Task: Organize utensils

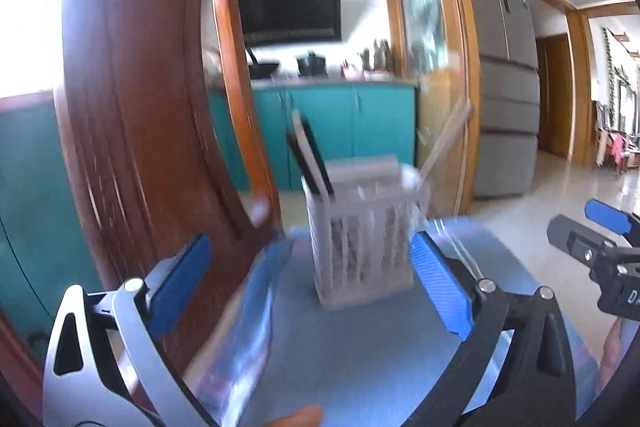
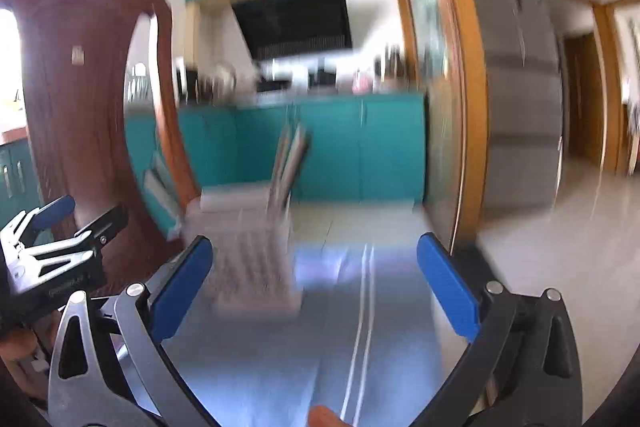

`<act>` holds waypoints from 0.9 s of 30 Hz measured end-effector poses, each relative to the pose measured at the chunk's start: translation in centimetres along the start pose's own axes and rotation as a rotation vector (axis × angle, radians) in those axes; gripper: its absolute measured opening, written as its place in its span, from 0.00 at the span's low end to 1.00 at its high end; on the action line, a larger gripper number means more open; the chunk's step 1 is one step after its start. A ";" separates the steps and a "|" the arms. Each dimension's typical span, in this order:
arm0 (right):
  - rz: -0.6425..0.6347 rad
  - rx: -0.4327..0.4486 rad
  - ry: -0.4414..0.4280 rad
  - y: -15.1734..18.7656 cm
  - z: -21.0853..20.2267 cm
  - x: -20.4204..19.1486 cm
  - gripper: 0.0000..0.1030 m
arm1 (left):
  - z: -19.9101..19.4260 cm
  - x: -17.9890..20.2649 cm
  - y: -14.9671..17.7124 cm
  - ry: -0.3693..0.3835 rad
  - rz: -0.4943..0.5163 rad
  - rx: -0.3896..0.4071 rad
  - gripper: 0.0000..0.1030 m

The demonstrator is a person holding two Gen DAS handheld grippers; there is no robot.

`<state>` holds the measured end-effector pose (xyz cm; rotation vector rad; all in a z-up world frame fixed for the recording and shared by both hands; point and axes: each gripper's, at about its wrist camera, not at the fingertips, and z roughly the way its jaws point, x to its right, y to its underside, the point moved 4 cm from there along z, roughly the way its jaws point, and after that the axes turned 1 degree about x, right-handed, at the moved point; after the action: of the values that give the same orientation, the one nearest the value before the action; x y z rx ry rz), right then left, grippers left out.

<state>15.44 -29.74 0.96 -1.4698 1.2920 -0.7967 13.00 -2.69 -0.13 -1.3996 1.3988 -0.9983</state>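
A white slotted utensil holder (image 1: 362,239) stands on the blue table (image 1: 360,359). Dark flat utensils (image 1: 310,155) and a pale stick (image 1: 444,143) stand in it. My left gripper (image 1: 310,279) is open and empty, just in front of the holder. In the right wrist view the holder (image 2: 250,251) is blurred at left centre, with utensils (image 2: 288,163) sticking up. Two thin pale sticks, like chopsticks (image 2: 362,323), lie on the table ahead of my right gripper (image 2: 314,287), which is open and empty. The right gripper also shows in the left wrist view (image 1: 600,247).
A brown wooden chair back (image 1: 132,99) rises close on the left of the table; it also shows in the right wrist view (image 2: 80,99). Teal kitchen cabinets (image 1: 340,131), a wooden door frame (image 1: 460,67) and a grey fridge (image 1: 508,87) stand beyond. Both views are motion-blurred.
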 end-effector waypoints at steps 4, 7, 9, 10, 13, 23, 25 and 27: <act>-0.037 0.014 0.045 1.6 -1.1 -0.3 0.97 | -1.4 -0.1 0.9 0.004 -0.004 0.010 0.96; -0.048 0.036 0.045 1.9 -1.8 -0.7 0.97 | -2.3 -0.1 0.9 0.009 -0.005 0.038 0.96; -0.065 0.039 0.055 2.2 -1.8 -1.0 0.97 | -2.4 0.0 1.2 0.012 0.004 0.041 0.96; -0.075 0.038 0.061 2.2 -1.7 -1.1 0.97 | -2.3 0.1 1.4 0.009 0.013 0.036 0.96; -0.087 0.029 0.071 2.4 -1.3 -1.4 0.97 | -1.7 0.3 1.5 0.002 0.024 0.023 0.96; -0.086 0.019 0.069 2.6 -0.8 -1.5 0.97 | -1.3 0.8 1.8 -0.017 0.037 0.008 0.97; -0.086 0.022 0.071 2.5 -0.8 -1.5 0.97 | -1.2 0.9 1.6 -0.018 0.036 0.009 0.97; -0.086 0.022 0.073 2.5 -0.8 -1.4 0.97 | -1.3 1.0 1.6 -0.025 0.042 0.017 0.97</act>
<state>13.59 -28.42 -0.97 -1.4986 1.2771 -0.9263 11.34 -3.72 -1.34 -1.3608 1.3919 -0.9606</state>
